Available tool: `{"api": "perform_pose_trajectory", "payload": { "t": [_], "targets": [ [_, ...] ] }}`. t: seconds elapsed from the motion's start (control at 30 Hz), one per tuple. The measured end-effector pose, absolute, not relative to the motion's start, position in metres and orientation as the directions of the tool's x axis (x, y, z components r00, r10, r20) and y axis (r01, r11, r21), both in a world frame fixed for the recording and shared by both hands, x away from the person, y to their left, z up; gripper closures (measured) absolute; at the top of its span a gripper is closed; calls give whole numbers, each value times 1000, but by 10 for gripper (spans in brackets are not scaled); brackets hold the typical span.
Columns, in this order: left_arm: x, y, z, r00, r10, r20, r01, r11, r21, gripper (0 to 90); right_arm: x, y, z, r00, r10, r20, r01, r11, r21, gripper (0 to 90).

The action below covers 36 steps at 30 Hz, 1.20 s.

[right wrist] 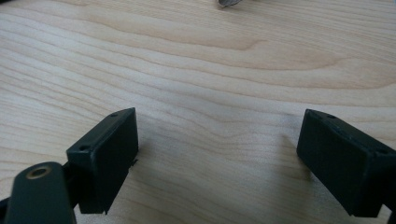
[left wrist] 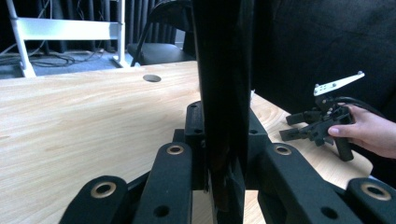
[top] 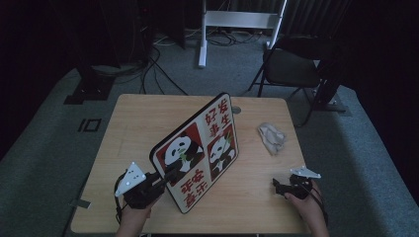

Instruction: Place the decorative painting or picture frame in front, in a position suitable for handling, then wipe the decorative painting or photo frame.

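- So the left gripper (top: 168, 174) was pinching the lower-left edge of the panda board (top: 197, 150), a flat black-rimmed panel with two pandas and red characters on it. In the left gripper view that edge ran straight up between the jaws, pads pressed on both faces of the board (left wrist: 224, 93).
- The board stood tilted up on its lower edge around the middle of the counter (top: 148, 113), face toward the person.
- My read: this was the hold-and-tilt step, with the board gripped but not yet set anywhere.
- The right gripper (top: 279, 187) sat low near the front right corner, jaws spread wide over bare wood, nothing between them. It looked idle to me.
- The next move probably called for a steady wrist, since a tall panel held by one edge would want to swing or slip.
- Containers: none that I could spot. Just a crumpled cloth (top: 272, 137) lying loose on the right side, well apart from the board.
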<state>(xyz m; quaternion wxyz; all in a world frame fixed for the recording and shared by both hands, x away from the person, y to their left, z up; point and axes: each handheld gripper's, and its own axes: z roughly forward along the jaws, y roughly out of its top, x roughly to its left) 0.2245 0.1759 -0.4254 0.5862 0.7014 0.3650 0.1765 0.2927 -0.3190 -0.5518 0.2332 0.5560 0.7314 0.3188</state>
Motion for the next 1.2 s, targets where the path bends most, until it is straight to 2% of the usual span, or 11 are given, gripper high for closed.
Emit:
{"api": "perform_pose_trajectory", "payload": {
  "t": [0.4, 0.6, 1.2],
  "targets": [
    [226, 178, -428, 678, 705, -209, 312, -19, 950, 795, 293, -319, -552, -274, 962, 13, 665, 179, 726, 121],
    [226, 183, -429, 693, 687, -219, 310, -11, 951, 753, 293, -319, -552, -278, 961, 13, 664, 182, 726, 119],
    [223, 184, -456, 711, 666, -227, 371, -81, 925, 723, 306, -318, -551, -292, 956, 0, 658, 201, 725, 115]
  ]
}}
